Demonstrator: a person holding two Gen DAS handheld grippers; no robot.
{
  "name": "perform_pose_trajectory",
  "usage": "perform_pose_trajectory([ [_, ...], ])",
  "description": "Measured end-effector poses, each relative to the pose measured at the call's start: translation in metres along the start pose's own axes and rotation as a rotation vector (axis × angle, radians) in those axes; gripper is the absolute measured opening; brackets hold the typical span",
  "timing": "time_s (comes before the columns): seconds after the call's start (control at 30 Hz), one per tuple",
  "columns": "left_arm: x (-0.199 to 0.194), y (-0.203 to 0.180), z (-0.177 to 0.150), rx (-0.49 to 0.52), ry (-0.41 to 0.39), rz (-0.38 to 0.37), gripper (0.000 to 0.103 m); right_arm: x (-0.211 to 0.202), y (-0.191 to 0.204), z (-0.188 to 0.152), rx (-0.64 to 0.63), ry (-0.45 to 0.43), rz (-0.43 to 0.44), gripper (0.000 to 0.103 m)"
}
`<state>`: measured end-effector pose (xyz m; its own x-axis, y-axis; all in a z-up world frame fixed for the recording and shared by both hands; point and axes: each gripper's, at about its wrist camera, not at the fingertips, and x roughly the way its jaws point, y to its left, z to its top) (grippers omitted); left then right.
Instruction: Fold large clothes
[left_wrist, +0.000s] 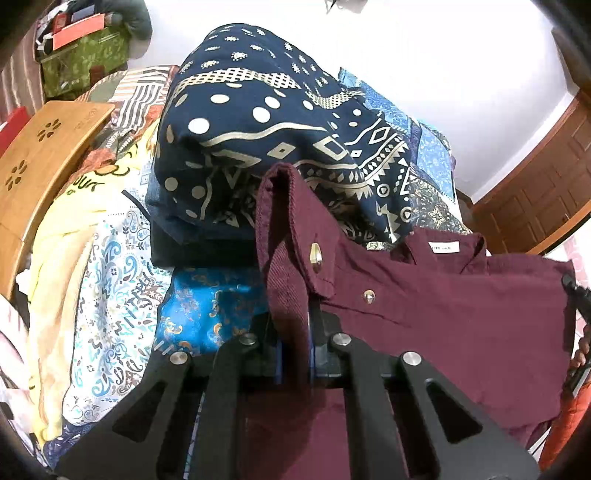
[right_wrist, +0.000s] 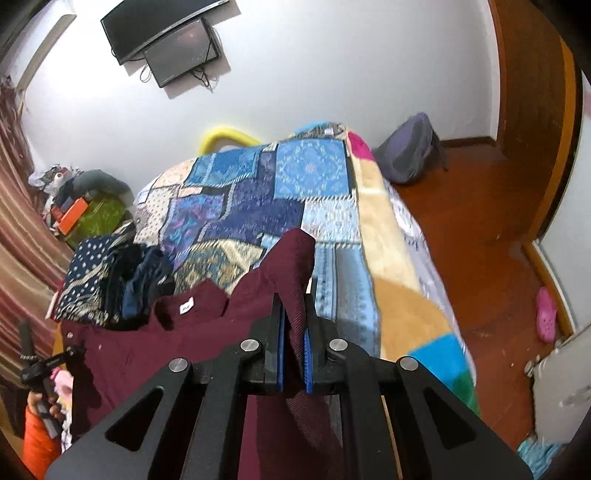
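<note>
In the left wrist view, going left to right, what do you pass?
Wooden lap tray → yellow garment → paisley cloth → folded navy patterned cloth → maroon shirt, pinched in the left claw → wooden door.

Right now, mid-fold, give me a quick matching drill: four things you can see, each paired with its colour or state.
Things:
1. shirt
2. left gripper
3. backpack
4. sandal

Matches:
A. pink, on the floor
B. grey-purple, against the wall
C. maroon, clamped at both ends
D. shut on cloth

Pairs: 1-C, 2-D, 3-B, 4-A
</note>
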<state>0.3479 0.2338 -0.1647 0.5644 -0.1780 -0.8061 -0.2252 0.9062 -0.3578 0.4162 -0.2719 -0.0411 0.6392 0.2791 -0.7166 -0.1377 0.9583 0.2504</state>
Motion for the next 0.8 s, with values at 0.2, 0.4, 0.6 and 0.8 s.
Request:
perform_pose_trajectory([
  [0.2,0.055,0.025,-0.026,-0.093,0.155,0.034,0.017,0.064,-0.023,-0.008,0.051,0.123,-0.110,0.007],
  [0.4,0.082,0.034,-0.047,-0.070,0.208,0.113,0.038,0.105,-0.059,-0.037,0.127,0.248,-0.160,0.013],
  [0.6,0.059,0.005,-0.040,0.066,0.159,0.228,0.038,0.077,-0.057,-0.036,0.097,0.251,-0.168,0.014],
  [0.8,0.005,-0.018,-0.034,0.111,0.039,0.224,0.042,0.024,-0.024,-0.037,-0.074,0.178,-0.186,0.021],
])
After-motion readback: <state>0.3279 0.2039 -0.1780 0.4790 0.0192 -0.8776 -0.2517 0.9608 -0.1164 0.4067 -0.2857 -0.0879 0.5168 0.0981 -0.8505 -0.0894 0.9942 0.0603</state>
